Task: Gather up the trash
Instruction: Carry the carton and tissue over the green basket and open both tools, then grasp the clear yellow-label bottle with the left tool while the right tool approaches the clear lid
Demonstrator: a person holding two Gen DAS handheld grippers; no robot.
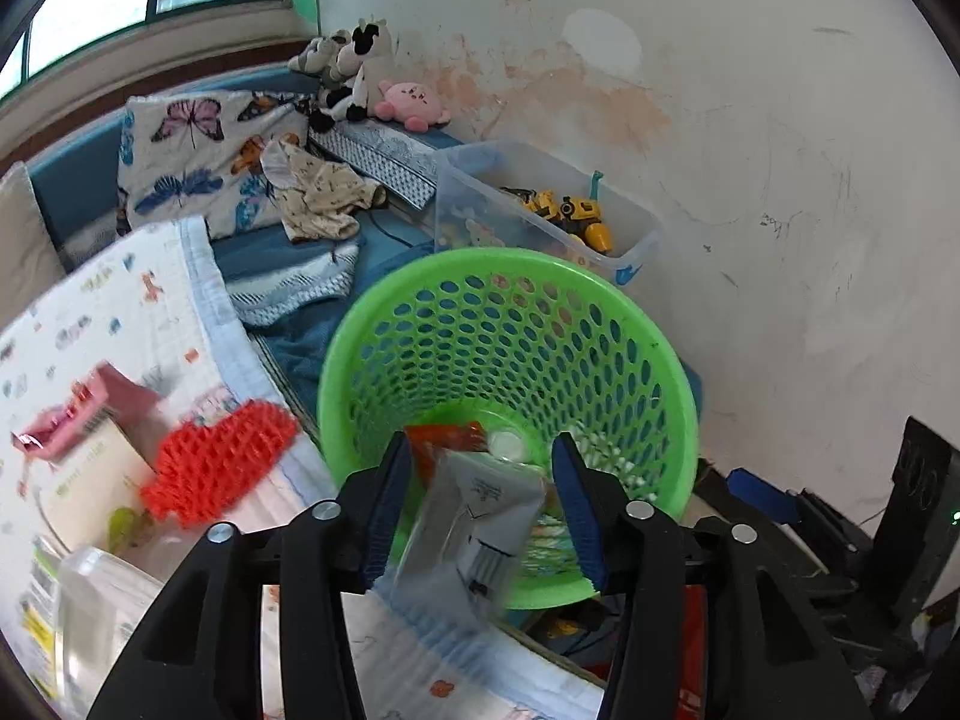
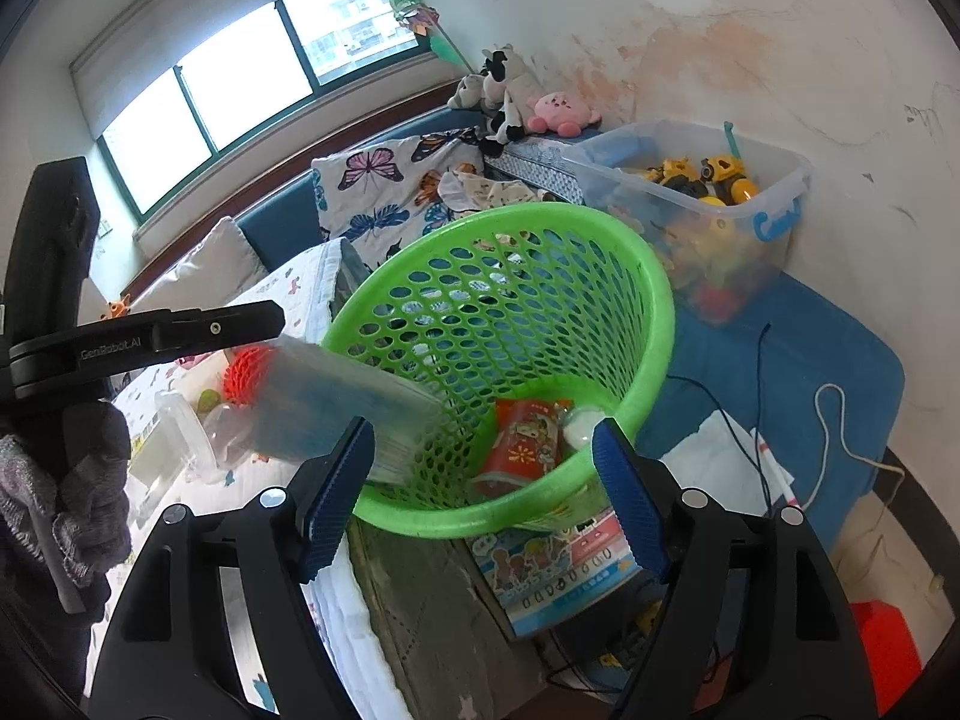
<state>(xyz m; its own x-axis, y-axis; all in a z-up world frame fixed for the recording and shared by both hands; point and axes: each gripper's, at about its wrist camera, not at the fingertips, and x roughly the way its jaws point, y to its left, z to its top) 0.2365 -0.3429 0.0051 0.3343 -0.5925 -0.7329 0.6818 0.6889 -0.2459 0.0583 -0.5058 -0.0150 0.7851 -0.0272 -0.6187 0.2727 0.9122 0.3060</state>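
1. The green perforated plastic basket (image 1: 504,255) stands at the edge of the bed with its mouth turned up towards both cameras. I judge it is set there so that trash can be dropped straight in from the bed.
2. A red printed snack wrapper (image 2: 528,444) and a small white round piece (image 2: 579,426) already lie on the basket floor.
3. The left gripper (image 1: 482,450) points steeply down over the near rim of the basket. A silvery foil packet (image 1: 480,516) hangs between its blue pads.
4. The packet is smeared with blur while the fingers are sharp, and slim gaps show at both pads. The claw therefore looks half-wide and no longer pinching. My reading is that the packet is on its way into the basket.
5. In the right wrist view the same packet sits just above the basket's left rim, under the left gripper's black finger. It is not yet inside.
6. A hand in a grey knitted glove (image 2: 90,480) holds the left gripper's handle from below.
7. The right gripper (image 2: 483,426) tilts down at the basket from the near side. Its jaws stand wide and hold nothing, and the basket's rim shows between them.
8. A red foam mesh sleeve (image 1: 216,468) lies on the patterned white quilt (image 1: 120,312) just left of the basket. It is probably among the next pieces to collect.
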